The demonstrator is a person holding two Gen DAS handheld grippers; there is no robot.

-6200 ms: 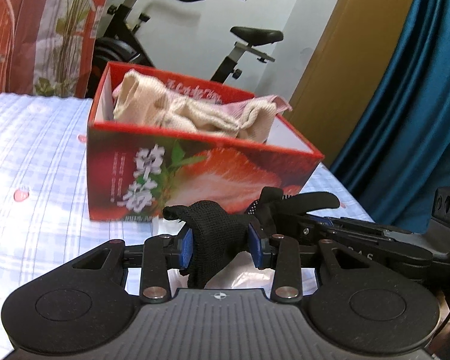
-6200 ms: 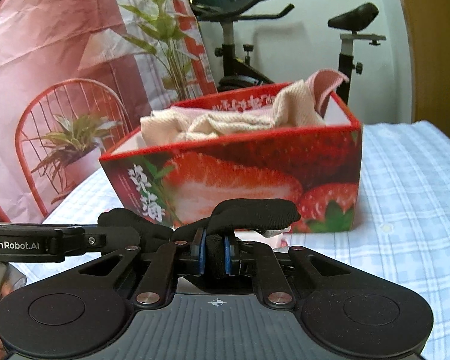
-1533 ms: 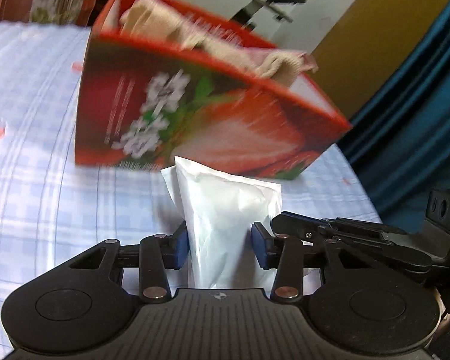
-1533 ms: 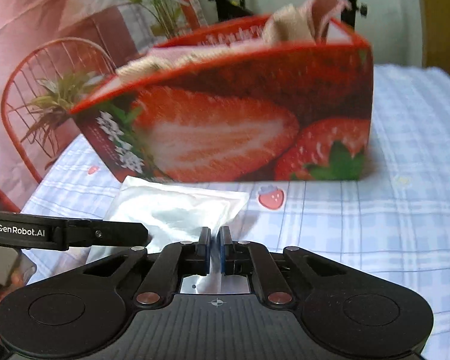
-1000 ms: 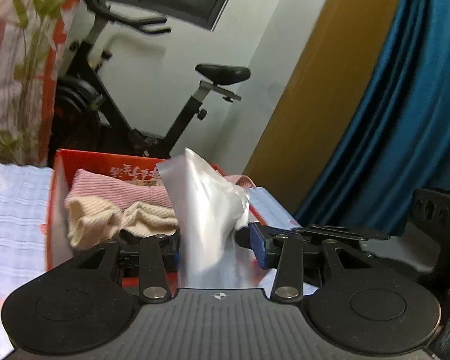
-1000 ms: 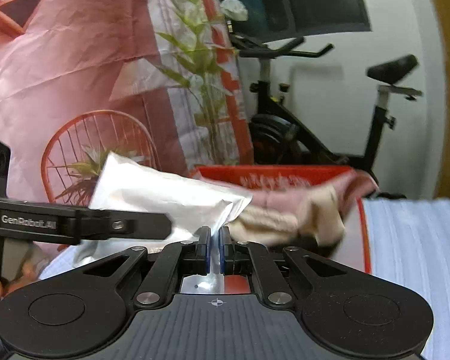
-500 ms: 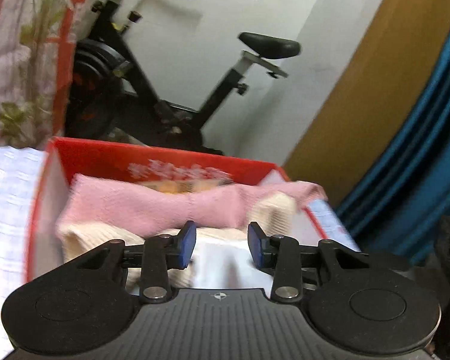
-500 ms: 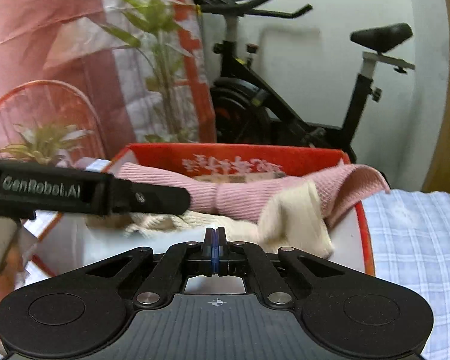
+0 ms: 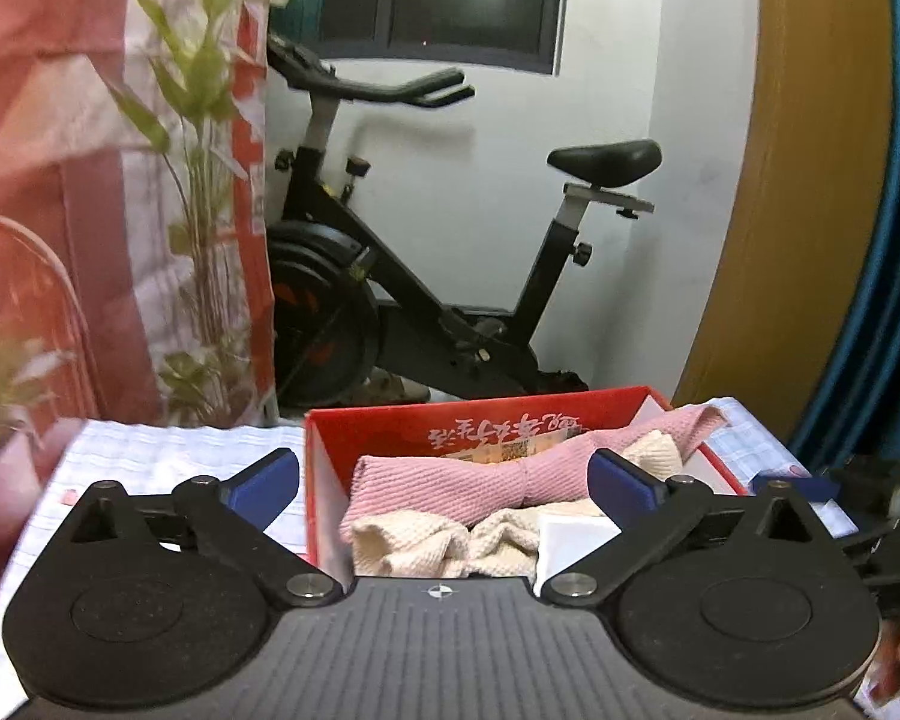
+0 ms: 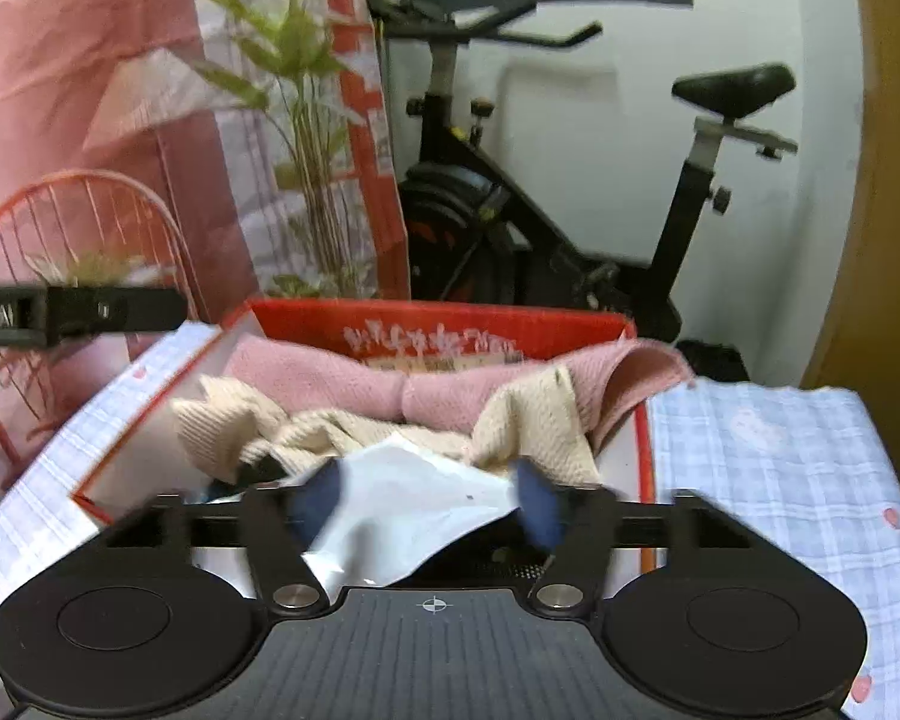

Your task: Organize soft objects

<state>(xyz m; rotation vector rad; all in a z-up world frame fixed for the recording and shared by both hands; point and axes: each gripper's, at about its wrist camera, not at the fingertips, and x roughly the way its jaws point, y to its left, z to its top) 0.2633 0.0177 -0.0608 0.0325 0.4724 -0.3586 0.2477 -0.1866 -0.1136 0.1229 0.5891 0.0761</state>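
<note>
Both sets of fingers have just been opening and now stand spread, neither pressing on anything. The left gripper (image 9: pixel 444 483) is at full width; between and beyond its fingers we see the red box (image 9: pixel 354 426), with the pink towel (image 9: pixel 468 480) lying across the cream towel (image 9: pixel 444 540), and a white corner of the pouch (image 9: pixel 570 540) just inside the right-hand finger.

The right gripper (image 10: pixel 429 501) is spread too, its blue pads motion-blurred. The white plastic pouch (image 10: pixel 414 510) lies between these fingers, touching neither so far as we can tell, and rests on the cream towel (image 10: pixel 342 426) at the near side of the red box (image 10: pixel 438 324). The pink towel (image 10: pixel 354 378) sits beyond it, one end draped over the box rim towards the right-hand finger. Something dark (image 10: pixel 258 471) shows beside the pouch near the left-hand finger; too little is visible to identify it.

We judge the pouch as released into the box, so the drop step looks done.

Risks from here:
- The pouch sits high on heaped cloth, near the front wall. Slick film on a slope may slide out over the rim onto the checked bedsheet (image 10: pixel 780 462).
- Pulling the right fingers back low could snag the pouch edge and drag it out.
- The draped pink end may catch a finger and pull the towel off.
- The two grippers are near each other; a sideways retreat could knock them together.
</note>
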